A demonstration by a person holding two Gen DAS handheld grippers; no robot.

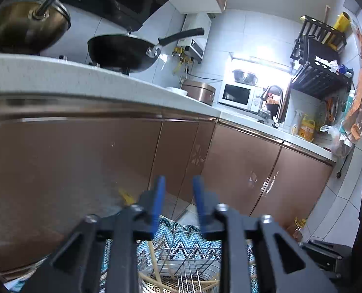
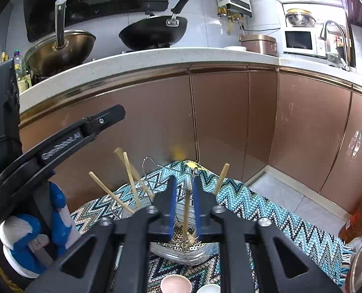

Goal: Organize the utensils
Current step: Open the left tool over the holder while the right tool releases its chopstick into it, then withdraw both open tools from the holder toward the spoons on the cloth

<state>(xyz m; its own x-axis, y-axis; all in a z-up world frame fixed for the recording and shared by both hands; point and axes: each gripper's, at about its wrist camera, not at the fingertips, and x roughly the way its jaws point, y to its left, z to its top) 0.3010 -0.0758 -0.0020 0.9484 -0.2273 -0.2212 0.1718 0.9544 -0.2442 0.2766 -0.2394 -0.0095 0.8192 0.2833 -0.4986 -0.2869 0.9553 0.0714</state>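
Your right gripper (image 2: 184, 205) is spread slightly around one chopstick (image 2: 186, 216) standing in the wire basket (image 2: 193, 251); nothing is pinched. Your left gripper (image 1: 178, 205), also spread and empty, hovers above the basket. Lower carefully.

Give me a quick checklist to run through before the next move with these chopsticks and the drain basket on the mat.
1. Right gripper free of the chopstick: ok, the stick stands between the jaws, pads apart from it.
2. Left gripper empty: ok, a gap shows and nothing is between the fingers.
3. Chopsticks inside the metal basket: ok, several lean in it, splayed outward.
4. Basket upright on the zigzag mat: ok.
5. Chopsticks sorted into one compartment: cannot tell, the gripper hides the dividers.
6. Pink cup clear of the basket: ok, it sits apart, nearer the camera.
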